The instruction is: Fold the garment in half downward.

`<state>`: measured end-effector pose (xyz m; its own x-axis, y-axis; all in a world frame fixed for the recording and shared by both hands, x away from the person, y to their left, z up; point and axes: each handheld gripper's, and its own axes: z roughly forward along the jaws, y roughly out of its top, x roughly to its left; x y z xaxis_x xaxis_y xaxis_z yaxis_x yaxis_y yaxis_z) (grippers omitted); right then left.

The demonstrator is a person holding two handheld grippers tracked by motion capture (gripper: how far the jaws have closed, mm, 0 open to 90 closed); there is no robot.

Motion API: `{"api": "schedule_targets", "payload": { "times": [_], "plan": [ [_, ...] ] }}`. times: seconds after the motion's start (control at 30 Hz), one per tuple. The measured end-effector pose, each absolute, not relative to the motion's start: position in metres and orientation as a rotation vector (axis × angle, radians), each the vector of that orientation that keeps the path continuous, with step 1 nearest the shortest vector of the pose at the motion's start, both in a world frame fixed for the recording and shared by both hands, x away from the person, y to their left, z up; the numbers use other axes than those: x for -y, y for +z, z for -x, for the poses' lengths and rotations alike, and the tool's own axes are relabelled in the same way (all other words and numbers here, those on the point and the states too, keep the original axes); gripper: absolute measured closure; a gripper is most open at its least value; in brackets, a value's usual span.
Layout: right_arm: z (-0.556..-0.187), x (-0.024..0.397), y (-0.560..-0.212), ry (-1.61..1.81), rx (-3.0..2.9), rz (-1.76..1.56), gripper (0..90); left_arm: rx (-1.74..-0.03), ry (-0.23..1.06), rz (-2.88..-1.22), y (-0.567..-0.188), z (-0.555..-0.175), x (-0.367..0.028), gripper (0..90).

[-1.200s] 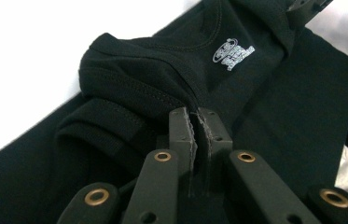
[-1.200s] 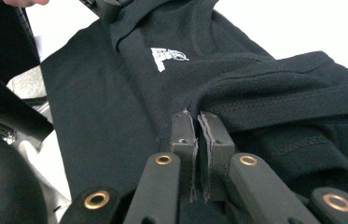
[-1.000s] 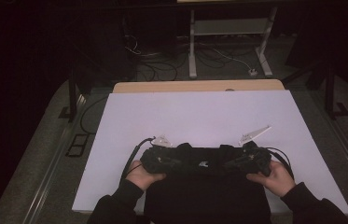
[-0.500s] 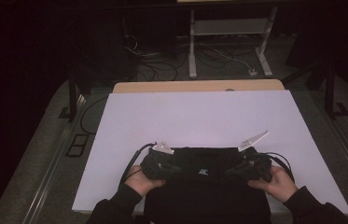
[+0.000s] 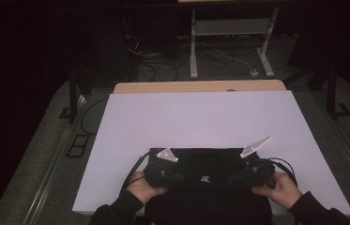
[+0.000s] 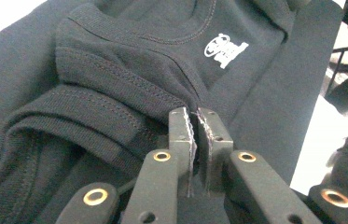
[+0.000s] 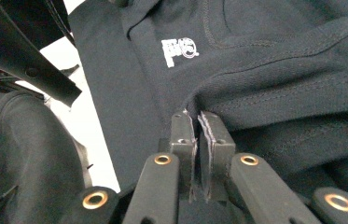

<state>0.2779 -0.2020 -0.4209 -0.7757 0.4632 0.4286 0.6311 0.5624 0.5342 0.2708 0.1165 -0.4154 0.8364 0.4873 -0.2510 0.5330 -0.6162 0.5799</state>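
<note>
You've got a matt black knit-cloth garment [image 6: 115, 70] with ribbed, stitched hems and a flat white printed logo [image 6: 225, 48], pinched in matt black plastic-looking claws [image 6: 195, 122] with shiny brass-coloured rivets, on a smooth matt white table [image 5: 201, 117] sheet over a pale wood-look edge [image 5: 196, 86].

The high view is looking dim and grainy: the white table [image 5: 201, 117] is taking the light from above, while the floor around the table is sinking into near black. In both gripper views the table behind the dark shirt [image 6: 115, 70] is blowing out to flat white, and the nearest metal is going soft.
</note>
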Motion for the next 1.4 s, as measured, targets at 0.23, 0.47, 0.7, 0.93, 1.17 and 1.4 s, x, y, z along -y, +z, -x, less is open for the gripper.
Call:
{"api": "schedule_targets", "payload": {
  "times": [0.23, 0.47, 0.7, 0.93, 1.17, 1.4],
  "plan": [
    [-0.273, 0.203, -0.422, -1.006, 2.56, 0.903, 83.2, -0.735, -0.104, -2.352, -0.416, -0.266, -0.115, 83.3],
    [-0.267, 0.201, -0.423, -0.984, 2.56, 0.888, 83.1, -0.721, -0.111, -2.369, -0.418, -0.264, -0.115, 82.9],
    [-0.265, 0.204, -0.424, -0.989, 2.52, 0.901, 75.7, -0.716, -0.129, -2.384, -0.418, -0.262, -0.115, 73.5],
    [-0.259, 0.21, -0.416, -1.068, 2.507, 0.911, 57.4, -0.724, -0.034, -2.367, -0.414, -0.255, -0.113, 46.9],
    [-0.25, 0.212, -0.409, -1.112, 2.559, 0.914, 38.8, -0.715, -0.086, -2.338, -0.409, -0.257, -0.119, 29.5],
    [-0.248, 0.213, -0.402, -1.106, 2.598, 0.962, 15.2, -0.687, -0.13, -2.328, -0.408, -0.26, -0.125, 8.0]
  ]
}}
